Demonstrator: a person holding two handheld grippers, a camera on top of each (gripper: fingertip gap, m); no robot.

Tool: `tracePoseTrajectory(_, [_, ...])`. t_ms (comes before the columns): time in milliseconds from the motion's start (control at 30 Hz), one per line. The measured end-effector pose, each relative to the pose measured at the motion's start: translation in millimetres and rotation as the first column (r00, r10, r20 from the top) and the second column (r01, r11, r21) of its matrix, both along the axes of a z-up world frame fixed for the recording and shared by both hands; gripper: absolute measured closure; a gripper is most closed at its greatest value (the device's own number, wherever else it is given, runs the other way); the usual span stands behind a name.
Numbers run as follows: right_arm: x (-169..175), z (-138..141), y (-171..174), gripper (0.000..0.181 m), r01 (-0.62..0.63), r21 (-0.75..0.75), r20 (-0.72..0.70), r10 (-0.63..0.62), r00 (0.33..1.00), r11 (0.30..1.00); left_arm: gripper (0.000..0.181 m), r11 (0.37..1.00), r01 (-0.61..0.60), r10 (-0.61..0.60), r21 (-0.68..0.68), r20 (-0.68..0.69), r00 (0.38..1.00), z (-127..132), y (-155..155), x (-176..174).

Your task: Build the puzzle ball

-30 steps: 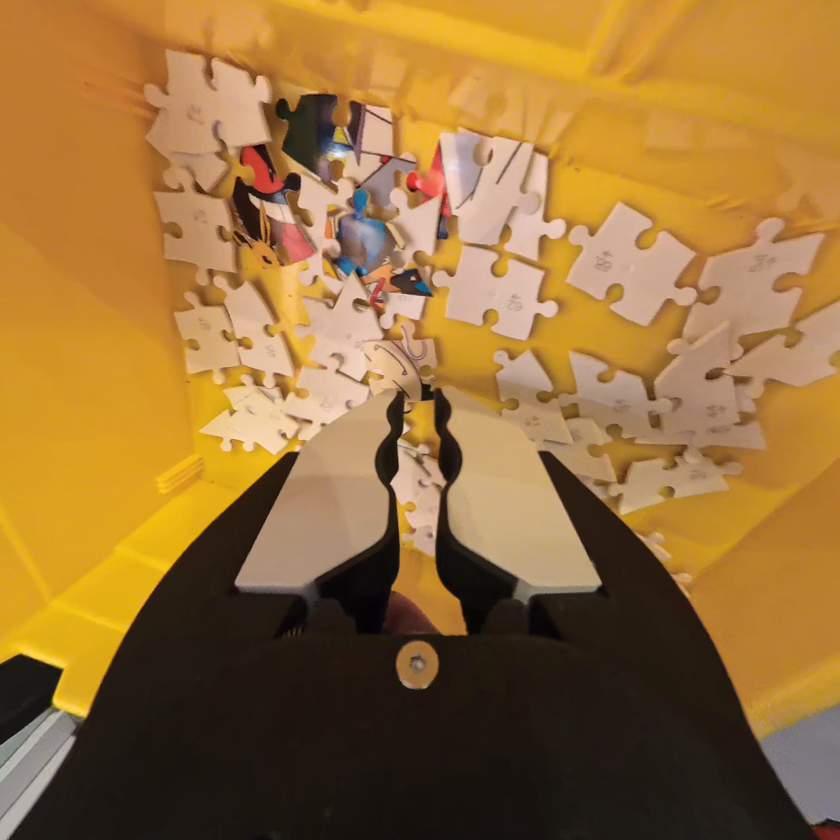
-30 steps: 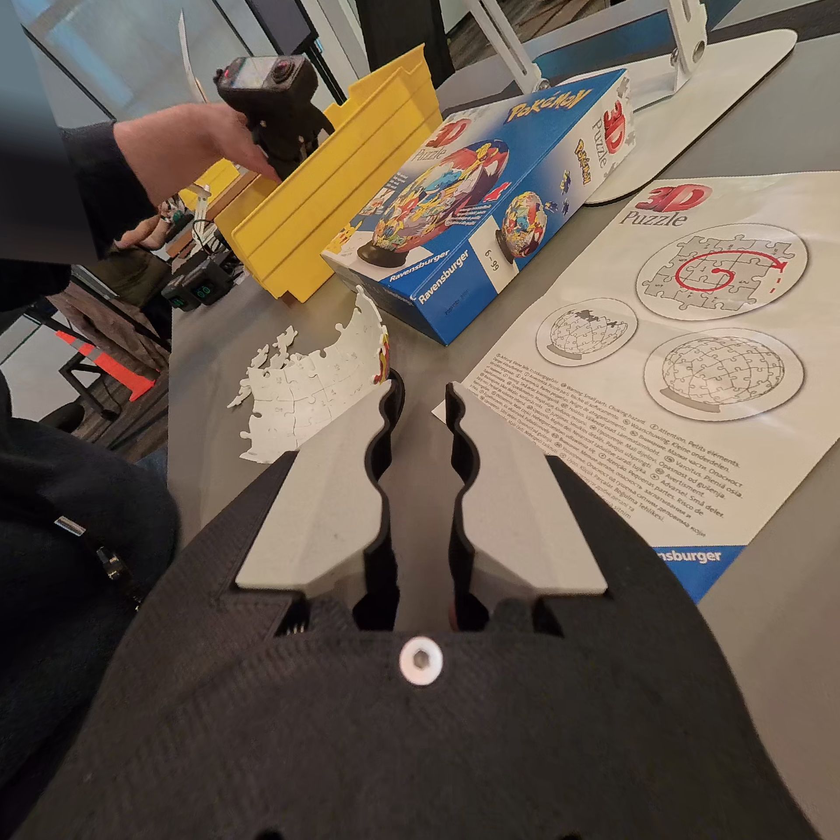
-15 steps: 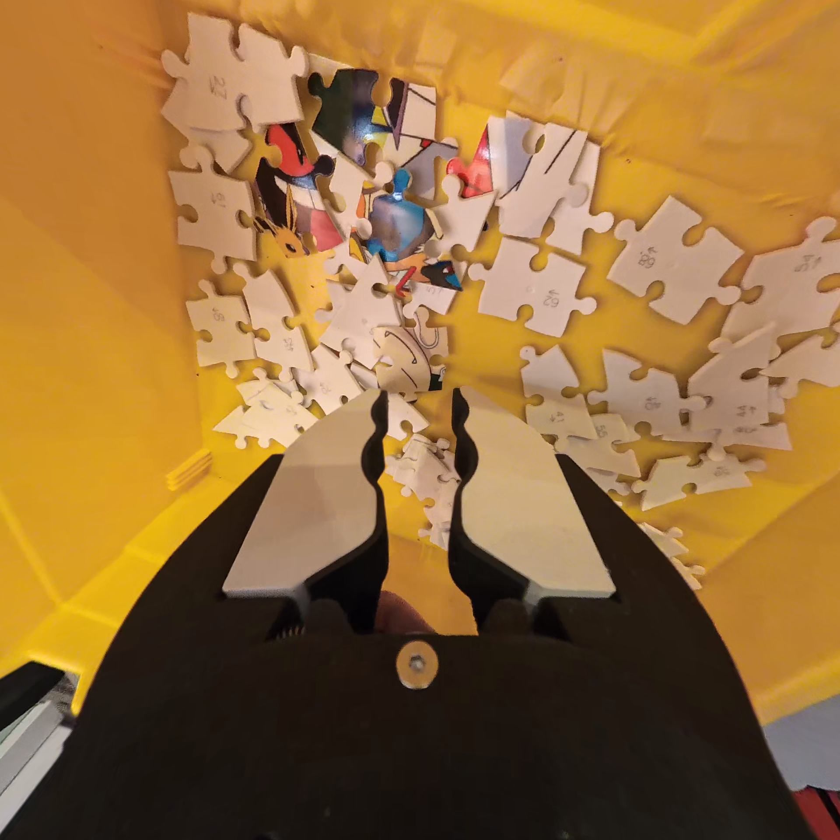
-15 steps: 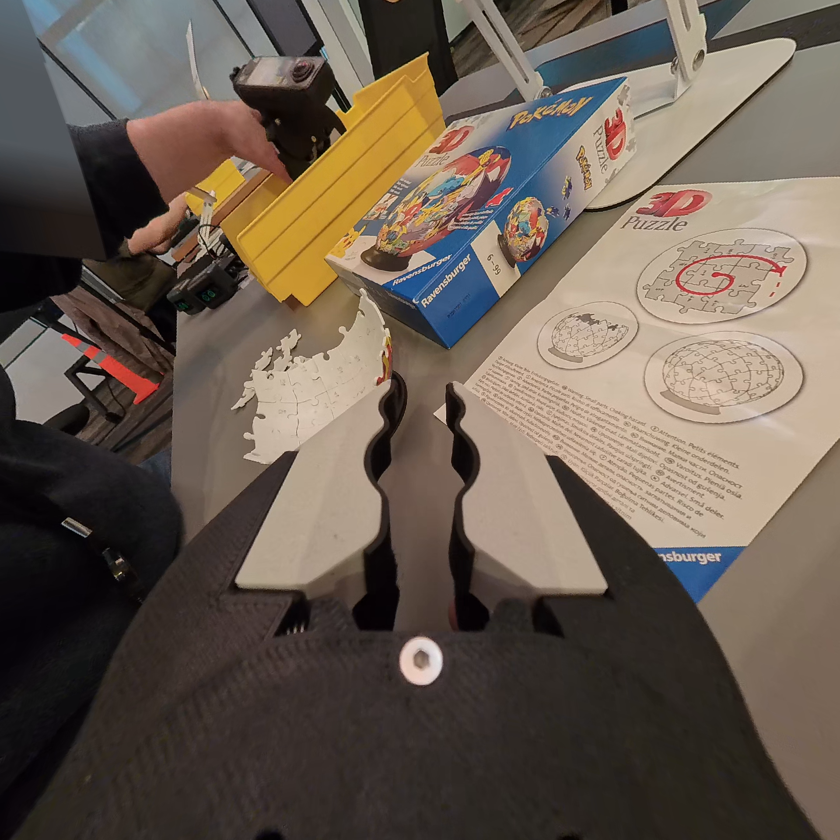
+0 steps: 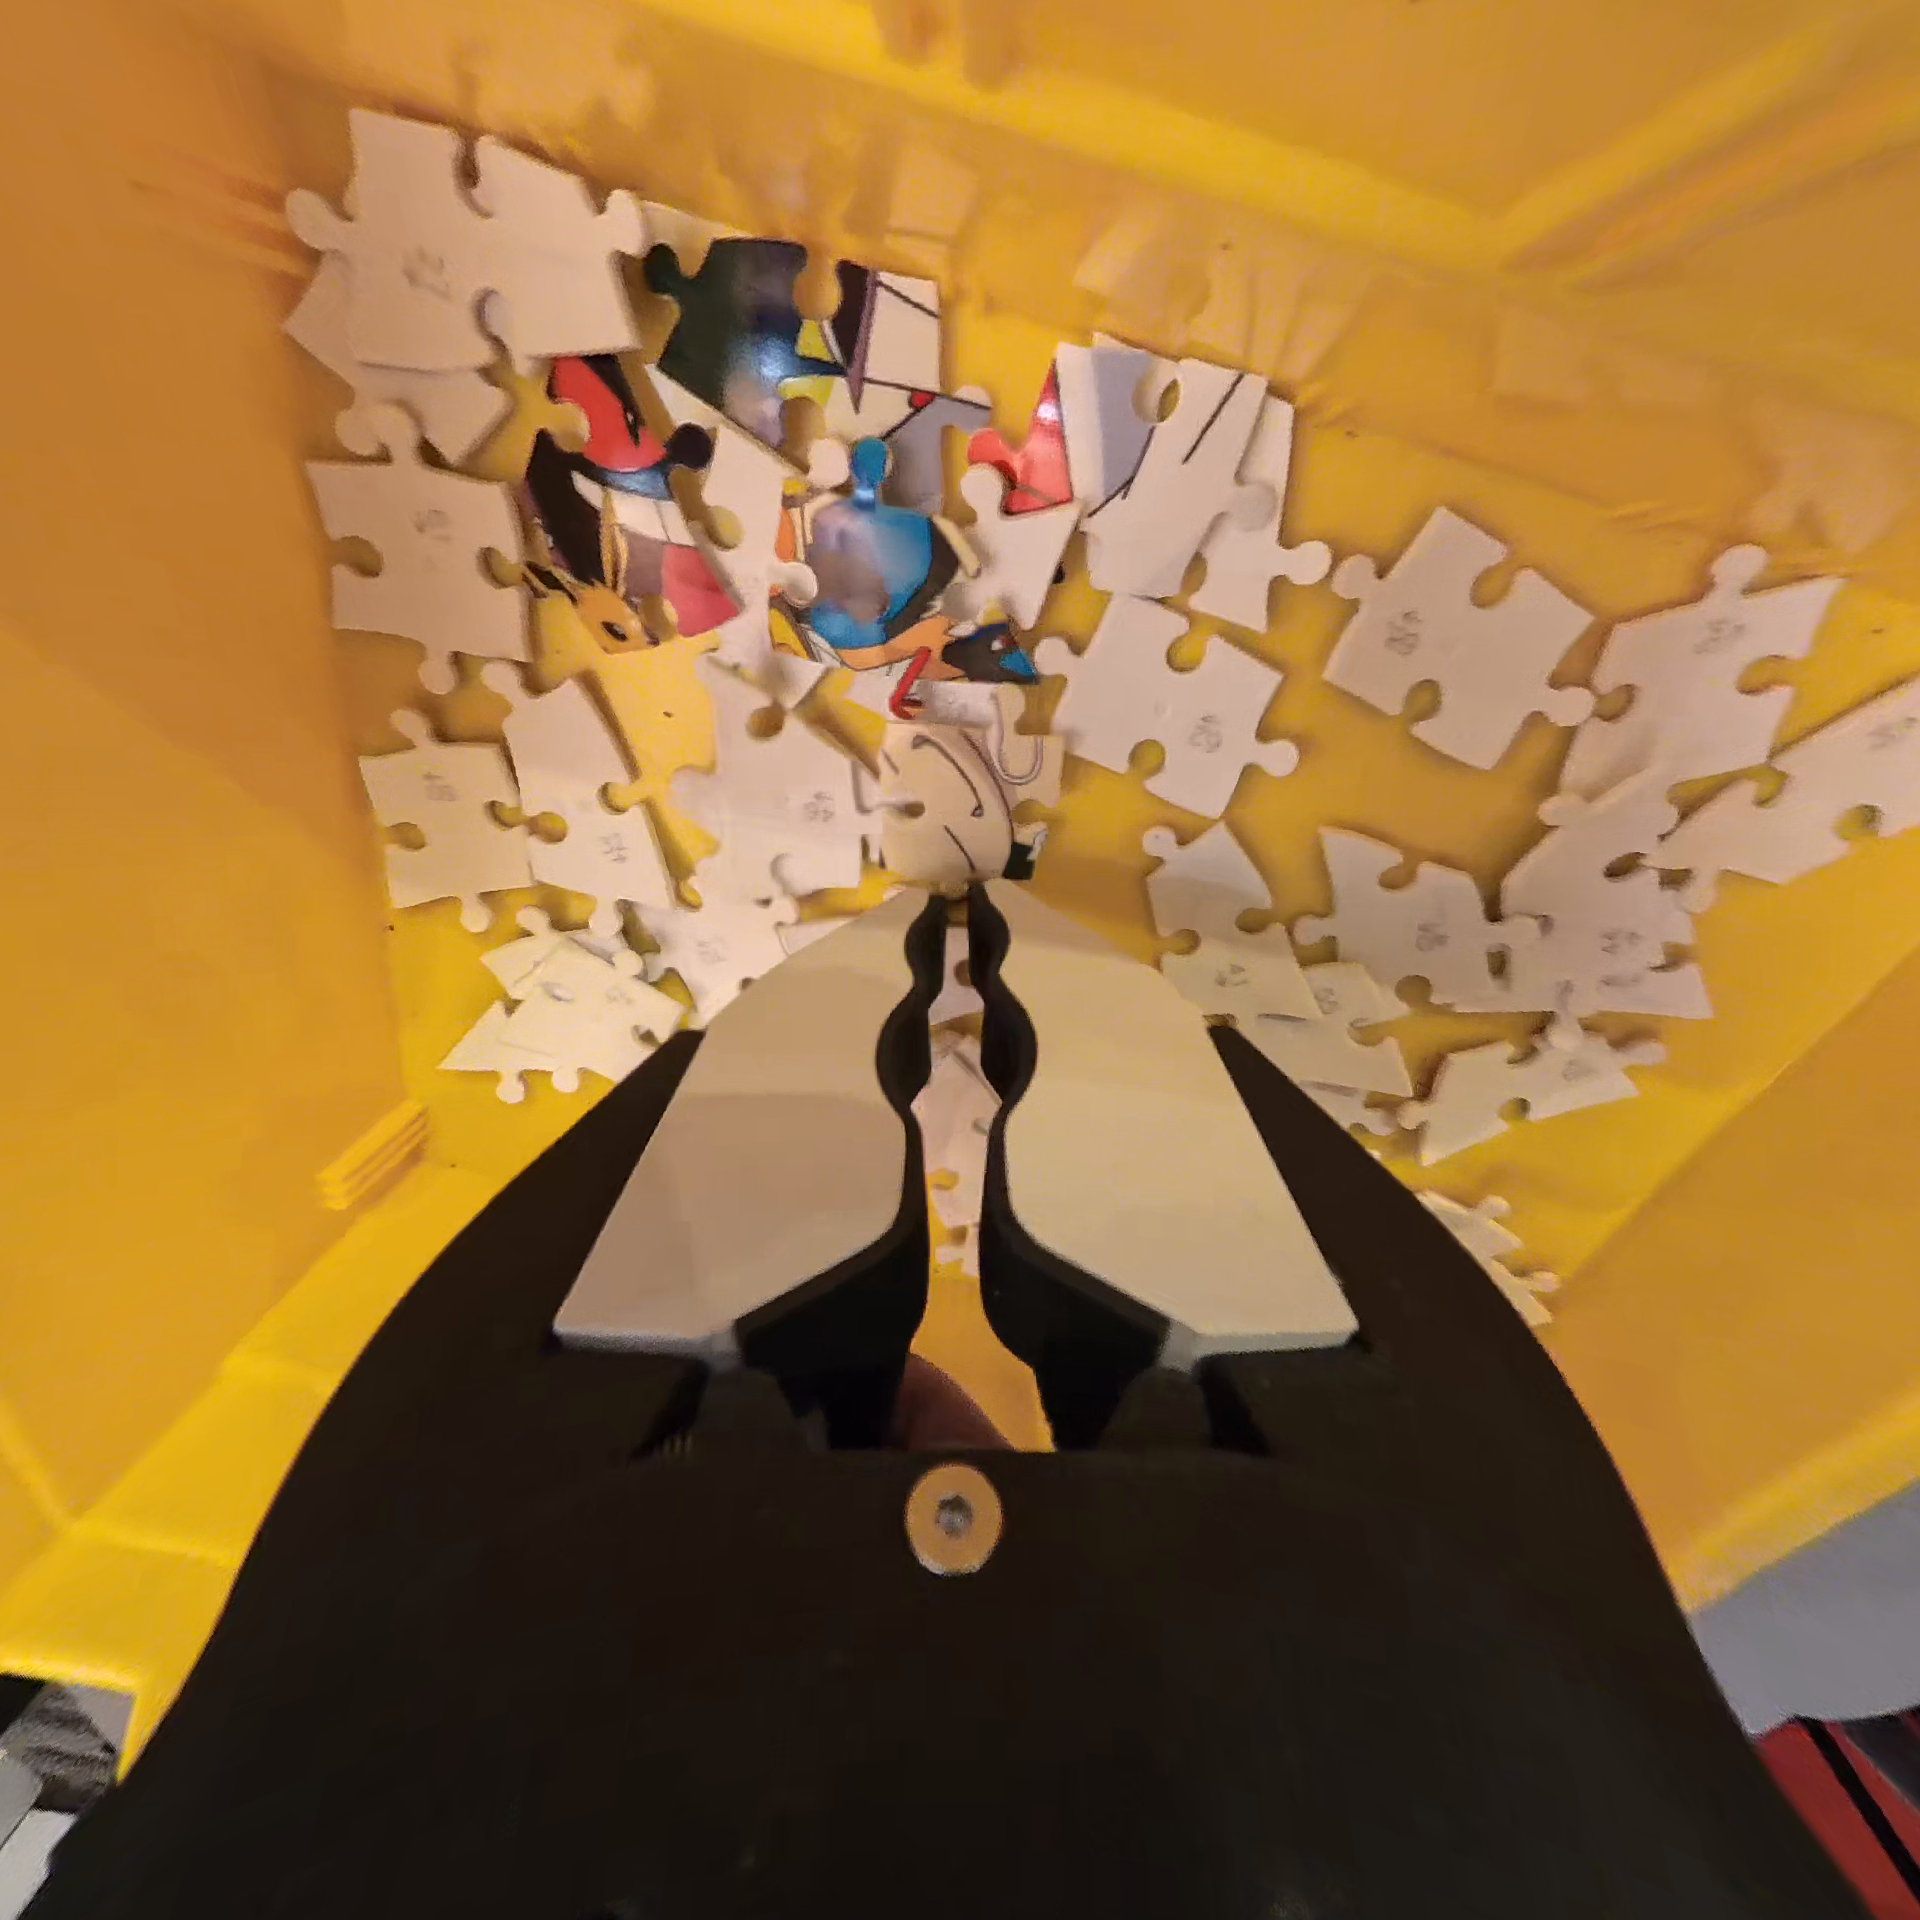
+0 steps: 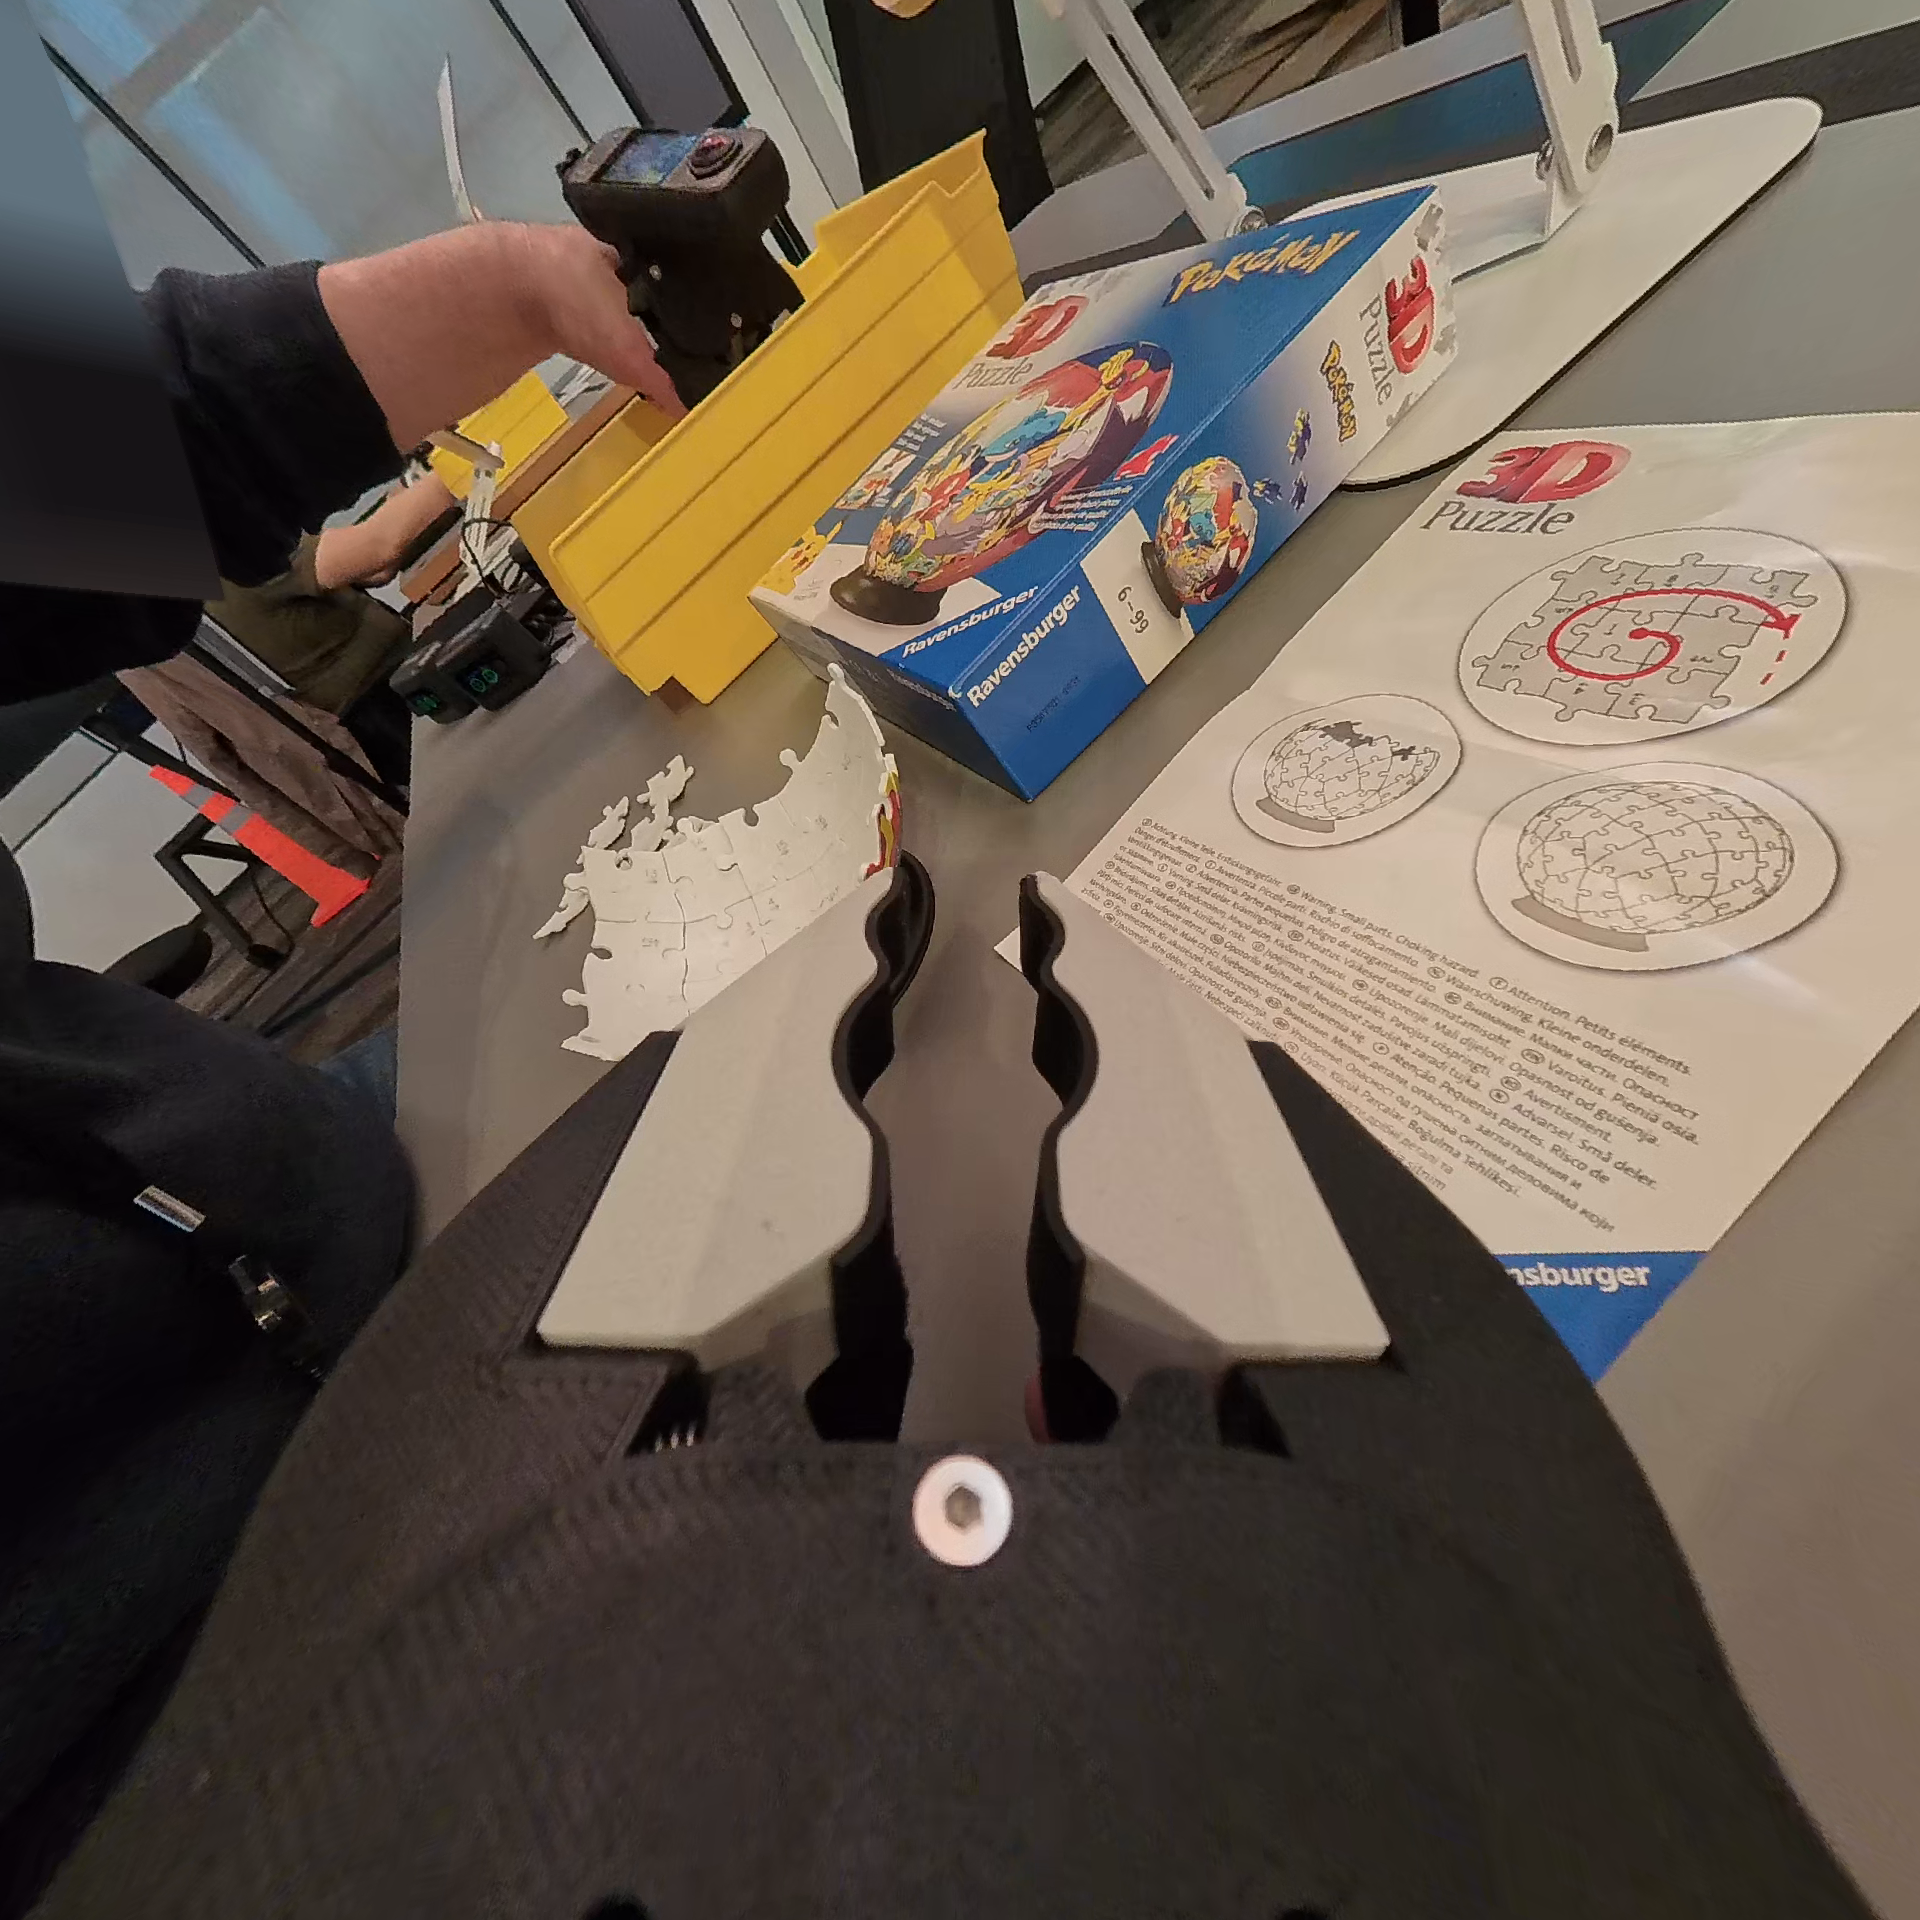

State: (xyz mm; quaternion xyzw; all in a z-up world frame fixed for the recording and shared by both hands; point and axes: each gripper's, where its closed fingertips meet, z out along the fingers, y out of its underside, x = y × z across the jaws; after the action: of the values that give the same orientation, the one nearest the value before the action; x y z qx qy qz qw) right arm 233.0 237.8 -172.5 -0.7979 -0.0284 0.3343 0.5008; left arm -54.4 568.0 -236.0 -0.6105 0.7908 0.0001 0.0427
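My left gripper [image 5: 956, 902] is down inside the yellow bin [image 5: 156, 727], over several loose puzzle pieces [image 5: 1195, 717], most lying white side up. Its jaws are closed to a thin gap on the lower edge of a curved cream puzzle piece [image 5: 940, 816]. My right gripper [image 6: 968, 894] is open and empty, just above the grey table. The partly built puzzle ball [image 6: 727, 883], a curved white shell, lies just left of its tips. The left gripper also shows in the right wrist view [image 6: 675, 239], held by a hand in the bin [image 6: 779, 468].
A blue puzzle box [image 6: 1122, 499] lies beyond the shell, next to the bin. A printed instruction sheet [image 6: 1455, 852] covers the table on the right. A white stand base [image 6: 1610, 260] sits at the back right. A dark sleeve is at the left.
My left gripper opened half a second ago and has now closed on the edge of the cream piece. My right gripper has stayed in place, still open.
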Motion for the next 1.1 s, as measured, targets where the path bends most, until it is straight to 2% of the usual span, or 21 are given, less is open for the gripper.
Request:
tracePoseTrajectory(367, [0.6,1.1,-0.3,0.162,0.001,0.005,-0.006,-0.001,1.000,1.000,0.176,1.000,-0.007,0.005,0.026,0.066,0.998,8.2,-7.3,2.9])
tracePoseTrajectory(433, [0.5,0.9,-0.2,0.162,0.001,0.004,-0.006,-0.001,1.000,1.000,0.161,1.000,0.001,-0.003,0.014,0.093,0.996,13.6,-12.6,7.0])
tracePoseTrajectory(533, [0.5,0.7,-0.1,0.161,0.000,0.002,-0.004,0.000,1.000,1.000,0.150,0.997,0.077,-0.079,0.029,0.087,0.993,11.4,-19.2,8.5])
tracePoseTrajectory(667, [0.6,0.7,-0.2,0.162,0.002,0.003,-0.003,-0.002,1.000,1.000,0.146,0.981,0.166,-0.175,0.099,0.085,0.981,6.7,-17.5,16.3])
tracePoseTrajectory(767, [0.6,0.7,-0.2,0.162,0.001,0.003,-0.003,-0.001,1.000,1.000,0.160,0.975,0.191,-0.202,0.111,0.094,0.975,3.1,-19.6,23.0])
tracePoseTrajectory(900, [0.6,1.3,-0.3,0.162,0.001,0.005,-0.005,-0.001,1.000,1.000,0.161,0.975,0.198,-0.206,0.098,0.075,0.976,3.0,-18.7,23.1])
tracePoseTrajectory(1000, [0.7,1.9,-0.6,0.162,0.001,0.009,-0.007,-0.001,1.000,1.000,0.162,0.987,0.148,-0.153,0.061,0.096,0.983,4.0,-17.7,23.1])
tracePoseTrajectory(1100, [0.9,2.4,-0.8,0.162,0.001,0.011,-0.009,-0.001,1.000,1.000,0.176,0.997,0.072,-0.072,0.003,0.167,0.983,14.8,-16.1,25.8])
